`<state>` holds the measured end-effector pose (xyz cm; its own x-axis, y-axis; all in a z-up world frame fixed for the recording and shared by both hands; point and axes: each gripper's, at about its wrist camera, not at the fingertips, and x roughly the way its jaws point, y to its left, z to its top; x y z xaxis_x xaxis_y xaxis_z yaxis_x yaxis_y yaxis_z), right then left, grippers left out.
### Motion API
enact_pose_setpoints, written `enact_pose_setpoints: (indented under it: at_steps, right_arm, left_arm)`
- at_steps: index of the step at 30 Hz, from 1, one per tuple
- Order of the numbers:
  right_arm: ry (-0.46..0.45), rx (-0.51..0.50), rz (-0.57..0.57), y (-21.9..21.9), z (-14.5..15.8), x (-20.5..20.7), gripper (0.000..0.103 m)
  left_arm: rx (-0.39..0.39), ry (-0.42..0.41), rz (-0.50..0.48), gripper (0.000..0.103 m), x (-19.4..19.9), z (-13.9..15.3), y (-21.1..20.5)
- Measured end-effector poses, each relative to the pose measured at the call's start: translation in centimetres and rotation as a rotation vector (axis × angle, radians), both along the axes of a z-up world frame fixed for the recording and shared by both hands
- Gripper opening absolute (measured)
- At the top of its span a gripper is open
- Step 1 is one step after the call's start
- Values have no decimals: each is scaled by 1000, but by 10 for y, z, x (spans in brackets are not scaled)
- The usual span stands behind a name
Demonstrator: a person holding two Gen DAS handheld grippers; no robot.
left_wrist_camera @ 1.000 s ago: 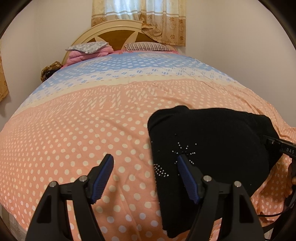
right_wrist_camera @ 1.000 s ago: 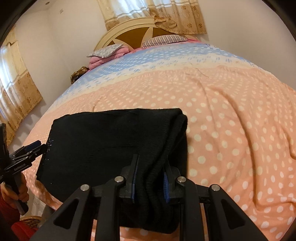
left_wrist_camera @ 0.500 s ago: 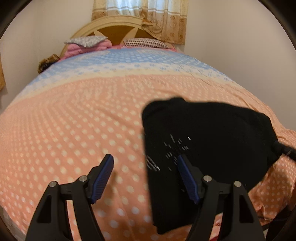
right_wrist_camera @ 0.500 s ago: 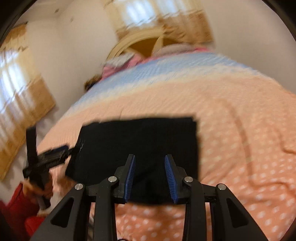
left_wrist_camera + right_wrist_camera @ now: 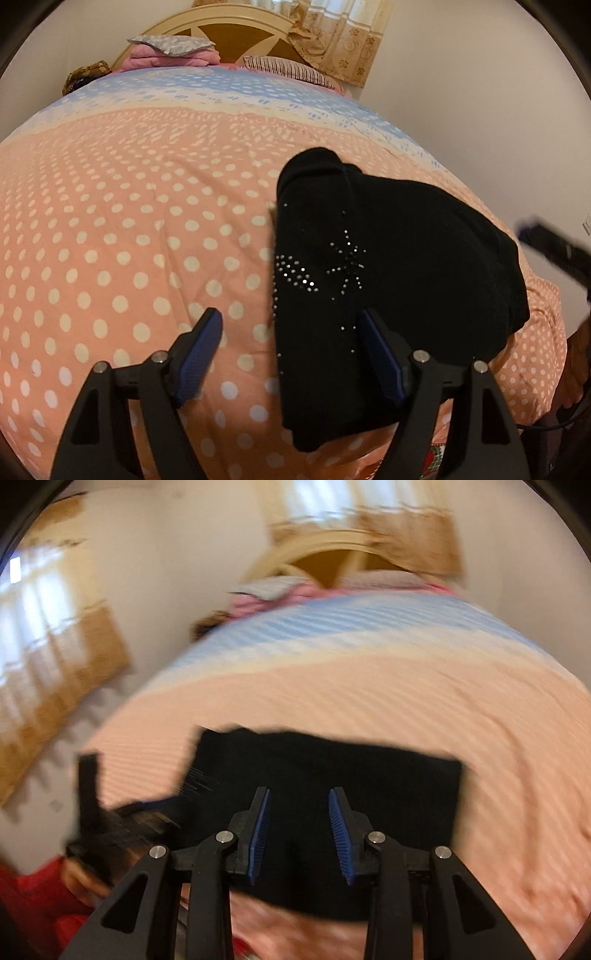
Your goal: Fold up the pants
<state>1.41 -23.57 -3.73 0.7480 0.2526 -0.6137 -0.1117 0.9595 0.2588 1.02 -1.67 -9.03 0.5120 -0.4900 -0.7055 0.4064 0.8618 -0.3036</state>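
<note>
Lying as a compact folded bundle on the polka-dot bedspread (image 5: 129,229) near the bed's foot, the black pants (image 5: 388,273) look essentially folded, with the left hand-held gripper (image 5: 291,354) and right hand-held gripper (image 5: 299,834) both spread, gripping nothing.

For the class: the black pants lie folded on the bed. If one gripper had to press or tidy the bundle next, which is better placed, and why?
Left, probably. The left gripper is open and steady, straddling the near edge of the black pants. The right gripper is open too, but its view is motion-blurred, so it seems to be moving.
</note>
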Motion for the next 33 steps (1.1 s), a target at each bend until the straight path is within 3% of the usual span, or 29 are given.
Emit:
enact_pose_setpoints:
  at_steps: [1, 2, 3, 8, 11, 12, 17, 21, 23, 27, 33]
  right_arm:
    - [-7, -1, 39, 11, 2, 13, 35]
    - [-15, -15, 91, 29, 3, 32, 35]
    - [-19, -31, 117, 38, 3, 43, 35]
    - [96, -93, 303, 96, -21, 108, 35]
    - [155, -197, 313, 116, -40, 130, 35]
    - [197, -274, 278, 121, -50, 140, 35]
    - [248, -255, 250, 121, -54, 162, 36]
    - [303, -306, 307, 143, -68, 180, 47]
    - [330, -259, 326, 142, -72, 190, 58]
    - [318, -260, 329, 150, -69, 201, 58]
    - [147, 60, 167, 83, -24, 176, 58]
  left_arm:
    - [-7, 2, -14, 75, -2, 0, -1]
    - [-22, 4, -31, 61, -3, 0, 0]
    - [-37, 4, -53, 57, -5, 1, -1]
    - [-2, -43, -80, 47, -15, 7, -6]
    - [5, -72, -86, 43, -20, 7, -7]
    - [8, -81, -86, 41, -23, 6, -8]
    - [60, -150, -100, 35, -37, 7, -22]
    - [52, -145, -109, 35, -43, 7, -22]
    - [50, -146, -121, 35, -49, 8, -22]
    - [94, -187, -156, 34, -67, 11, -27]
    - [21, -150, -186, 34, -67, 12, -14]
